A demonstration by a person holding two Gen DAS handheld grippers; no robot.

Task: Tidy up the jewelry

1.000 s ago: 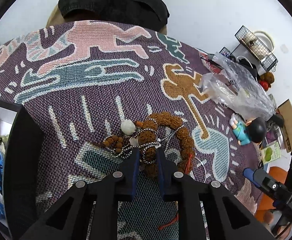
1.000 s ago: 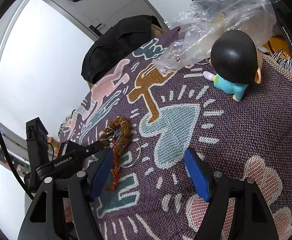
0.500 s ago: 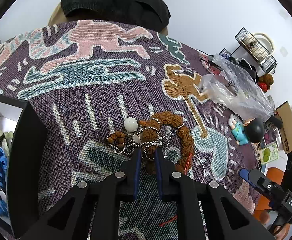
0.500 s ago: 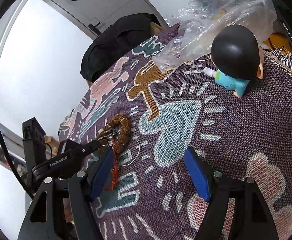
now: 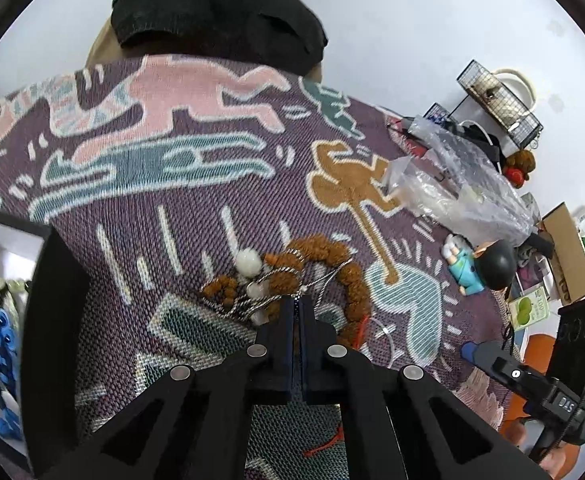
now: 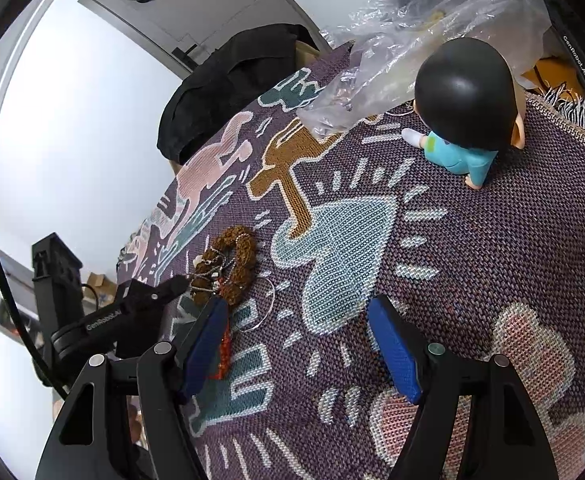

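Observation:
A tangle of jewelry lies on the patterned purple blanket (image 5: 180,200): a brown seed-bead bracelet (image 5: 332,256), a silver chain (image 5: 252,304) and a white bead (image 5: 247,261). My left gripper (image 5: 297,304) is shut at the near edge of the tangle, pinching the silver chain. The right wrist view shows the same pile (image 6: 232,264) with the left gripper's tip (image 6: 172,284) touching it. My right gripper (image 6: 298,340) is open and empty above the blanket, just right of the pile. A black jewelry box (image 5: 52,320) with blue pieces inside stands at the left.
A crumpled clear plastic bag (image 5: 452,188) and a black-haired figurine in blue (image 6: 468,120) sit at the blanket's right end. A thin wire hoop (image 6: 266,308) lies beside the pile. A black cloth heap (image 5: 220,16) lies beyond the far edge.
My left gripper's jaws have closed from a narrow gap to shut on the chain at the pile's edge. The right gripper stays open and has hardly moved.

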